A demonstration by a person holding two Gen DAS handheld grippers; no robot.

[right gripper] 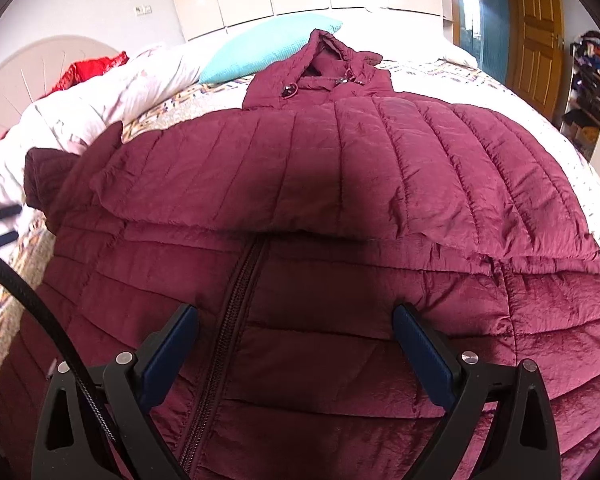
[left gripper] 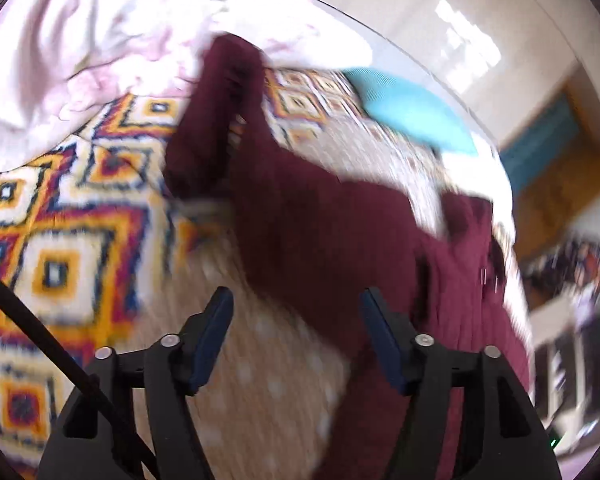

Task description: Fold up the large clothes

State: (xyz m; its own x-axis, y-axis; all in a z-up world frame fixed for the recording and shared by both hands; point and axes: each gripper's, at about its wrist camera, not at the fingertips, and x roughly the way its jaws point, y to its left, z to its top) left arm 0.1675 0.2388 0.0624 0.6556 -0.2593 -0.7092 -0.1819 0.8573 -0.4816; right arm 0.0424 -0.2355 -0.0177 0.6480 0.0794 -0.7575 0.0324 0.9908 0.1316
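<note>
A maroon quilted jacket [right gripper: 340,184] lies spread on the bed, hood [right gripper: 332,64] at the far end. One sleeve is folded across its chest, and the zipper [right gripper: 236,304] runs toward me. My right gripper [right gripper: 296,314] hovers open just above the jacket's lower front, with nothing between its fingers. The left wrist view is blurred. It shows a maroon sleeve [left gripper: 300,216] stretching across the patterned bedspread [left gripper: 72,240]. My left gripper [left gripper: 296,316] stands open, its right finger [left gripper: 380,336] over the jacket's edge and nothing gripped.
A turquoise pillow [right gripper: 268,48] and a crumpled pale pink duvet [right gripper: 112,92] lie near the headboard [right gripper: 24,68], with a red cloth [right gripper: 84,70] behind. A wooden door [right gripper: 536,32] and cluttered shelves [right gripper: 592,80] stand to the right of the bed.
</note>
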